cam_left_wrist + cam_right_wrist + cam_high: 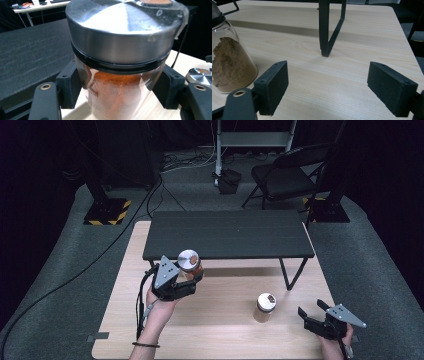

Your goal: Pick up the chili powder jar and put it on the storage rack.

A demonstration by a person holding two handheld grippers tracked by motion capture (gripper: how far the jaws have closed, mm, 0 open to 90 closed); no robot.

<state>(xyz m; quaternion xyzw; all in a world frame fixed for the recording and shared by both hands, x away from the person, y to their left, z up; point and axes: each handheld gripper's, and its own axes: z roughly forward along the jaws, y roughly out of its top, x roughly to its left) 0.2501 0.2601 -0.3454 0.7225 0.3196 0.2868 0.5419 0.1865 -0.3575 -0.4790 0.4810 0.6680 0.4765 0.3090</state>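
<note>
My left gripper (192, 279) is shut on a glass jar of orange-red powder (189, 263) with a steel lid, held above the wooden table in front of the black shelf. In the left gripper view the jar (117, 97) sits squarely between both pads (68, 86). A second jar with brown powder (264, 307) stands upright on the table at the right centre. My right gripper (312, 310) rests low at the table's right front, open, nothing between its jaws. In the right gripper view (327, 87) the brown jar (229, 62) stands just left of the left pad.
A low black shelf (227, 235) on thin metal legs (292, 275) spans the back of the wooden table (220, 330). One leg (325, 30) stands ahead of my right gripper. A second steel lid (200, 76) shows at the right in the left gripper view. A chair (290, 175) stands behind.
</note>
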